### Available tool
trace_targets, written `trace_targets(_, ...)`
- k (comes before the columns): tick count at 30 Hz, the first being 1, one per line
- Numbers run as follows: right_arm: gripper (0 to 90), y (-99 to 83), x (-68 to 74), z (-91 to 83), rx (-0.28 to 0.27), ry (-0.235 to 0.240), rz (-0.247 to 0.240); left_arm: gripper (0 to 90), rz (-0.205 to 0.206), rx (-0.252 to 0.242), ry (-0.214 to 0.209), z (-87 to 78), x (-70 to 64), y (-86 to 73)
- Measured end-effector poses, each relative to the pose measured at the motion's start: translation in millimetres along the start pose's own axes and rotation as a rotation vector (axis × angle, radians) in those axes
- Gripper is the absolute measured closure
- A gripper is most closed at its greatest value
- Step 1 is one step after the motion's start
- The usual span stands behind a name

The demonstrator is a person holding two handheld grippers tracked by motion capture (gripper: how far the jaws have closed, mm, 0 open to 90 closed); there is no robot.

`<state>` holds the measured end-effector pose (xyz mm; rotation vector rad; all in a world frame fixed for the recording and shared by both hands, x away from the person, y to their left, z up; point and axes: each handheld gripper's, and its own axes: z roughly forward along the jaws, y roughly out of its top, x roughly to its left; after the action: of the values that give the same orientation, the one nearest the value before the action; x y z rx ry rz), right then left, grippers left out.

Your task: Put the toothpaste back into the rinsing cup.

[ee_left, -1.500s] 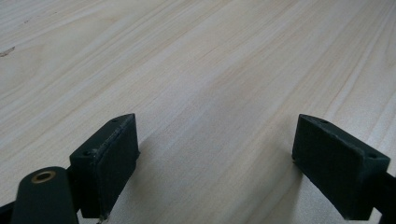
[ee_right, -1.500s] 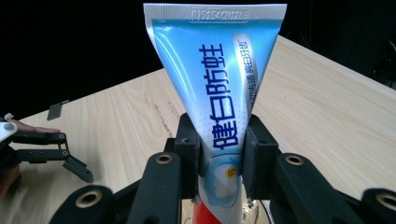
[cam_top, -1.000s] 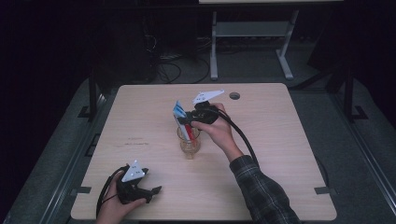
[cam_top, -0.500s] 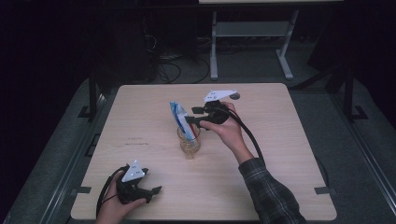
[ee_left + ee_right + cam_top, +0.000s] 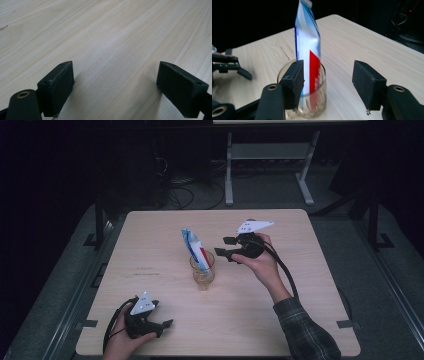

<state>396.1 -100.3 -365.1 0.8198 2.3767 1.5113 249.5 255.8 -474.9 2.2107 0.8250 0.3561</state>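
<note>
A clear glass (image 5: 202, 272) stands upright near the middle of the wooden table (image 5: 300, 285). A white, blue and red packet (image 5: 194, 249) stands in it, leaning back and to the left. My right gripper (image 5: 225, 247) hovers open just right of the glass, empty. In the right gripper view the packet (image 5: 308, 47) rises out of the glass (image 5: 312, 102) right behind the left jaw. My left gripper (image 5: 165, 326) rests open near the front left edge; the left gripper view has bare wood (image 5: 107, 37) between its jaws.
A small dark hole (image 5: 250, 220) marks the tabletop at the back right. Behind the table stand a metal frame (image 5: 270, 155) and cables (image 5: 175, 190) on a dark floor. The other gripper (image 5: 229, 65) appears far left in the right gripper view.
My right gripper let go of the packet and drew back to the right, opening. The packet stays in the glass. My left gripper has not moved.
</note>
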Motion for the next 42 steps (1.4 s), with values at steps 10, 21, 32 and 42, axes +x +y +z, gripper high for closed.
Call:
trace_targets(10, 38.4, -23.9, 3.2, -22.0, 0.036, -0.058, -0.013, 13.7, 0.000, 0.000, 0.000, 0.0, 0.1, 0.0)
trace_targets(21, 33.8, -54.9, 2.2, -43.0, 0.069, -0.129, 0.021, 13.7, 0.001, 0.000, 0.000, 0.0, 0.1, 0.0)
trace_targets(32, 31.0, -84.7, 6.7, -62.9, 0.087, -0.152, 0.064, 13.7, 0.000, 0.000, 0.001, 0.0, 0.0, 0.0)
trace_targets(42, 28.4, -119.6, 11.4, -84.5, 0.108, -0.160, 0.118, 13.7, 0.000, 0.000, 0.001, 0.0, 0.0, 0.0)
